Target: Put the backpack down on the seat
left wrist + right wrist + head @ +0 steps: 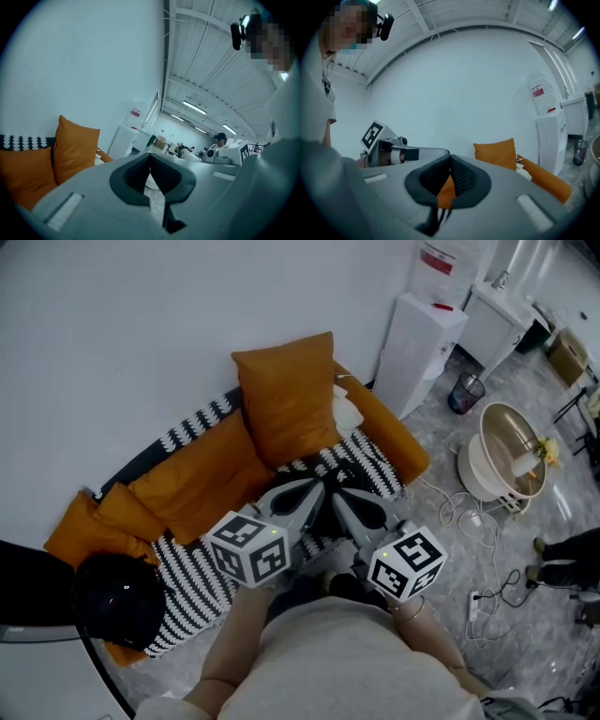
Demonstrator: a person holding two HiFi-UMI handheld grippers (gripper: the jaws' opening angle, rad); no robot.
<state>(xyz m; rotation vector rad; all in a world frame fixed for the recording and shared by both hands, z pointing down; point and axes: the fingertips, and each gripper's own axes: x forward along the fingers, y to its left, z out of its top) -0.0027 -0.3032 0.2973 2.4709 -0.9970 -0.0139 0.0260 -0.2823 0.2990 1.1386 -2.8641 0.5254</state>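
Soft cloth ahead of you, hard plastic in your hands.
Your orange square cushions (286, 395) look like matt woven cloth, and the black-and-white zigzag throw (192, 577) looks coarse and knitted. Your left gripper (150, 155) and right gripper (450, 158) have smooth matt grey plastic shells with dark ribbed pads (464, 176). The pale mottled stone floor (436, 432) has a faint sheen.

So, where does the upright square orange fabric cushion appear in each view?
Head view: the upright orange cushion, upper centre.
Left gripper view: the upright orange cushion, left of centre.
Right gripper view: the upright orange cushion, right of centre.
Shared landmark: the white water dispenser, to its right everywhere.
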